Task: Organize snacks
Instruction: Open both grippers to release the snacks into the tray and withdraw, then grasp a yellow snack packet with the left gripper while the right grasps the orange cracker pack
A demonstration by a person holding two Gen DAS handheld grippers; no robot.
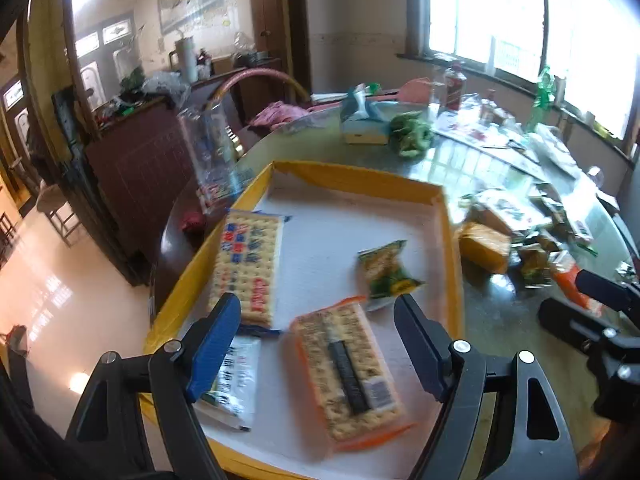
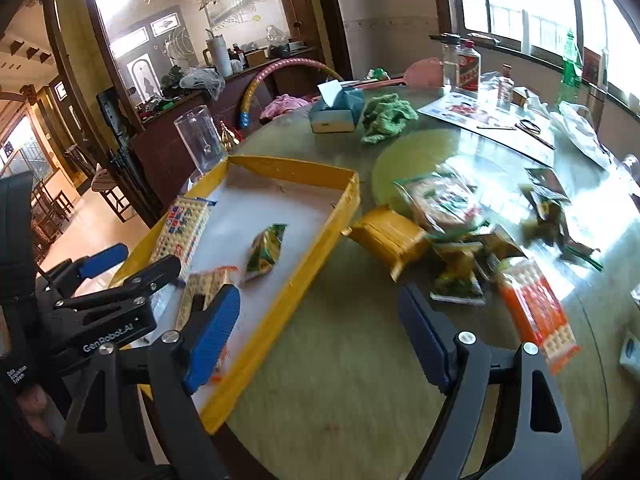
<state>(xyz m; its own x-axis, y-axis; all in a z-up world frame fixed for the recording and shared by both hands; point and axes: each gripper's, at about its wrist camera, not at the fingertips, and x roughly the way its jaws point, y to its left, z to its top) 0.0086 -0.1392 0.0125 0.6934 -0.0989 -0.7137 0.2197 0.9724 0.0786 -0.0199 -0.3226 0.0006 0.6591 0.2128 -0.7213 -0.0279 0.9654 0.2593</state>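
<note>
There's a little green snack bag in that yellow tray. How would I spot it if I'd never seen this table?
Find the shallow yellow tray at the near edge of the round table. On its white floor, toward the right wall, lies the small green bag. Its neighbours are flat, pale cracker packs; it alone is green, puffy and crimped at both ends.

- The right gripper hung over the green table, its blue-padded jaws spread wide with nothing between them.
- At the left edge, the left gripper reached over the near end of the yellow tray, jaws apart.
- In the tray lay a blue-printed cracker pack, a small green snack packet and an orange-edged cracker pack.
- Beside the tray's right wall sat a yellow box, then a blurred heap of snack packets and an orange cracker pack.
- Farther back stood a tissue box and a green cloth.
</note>
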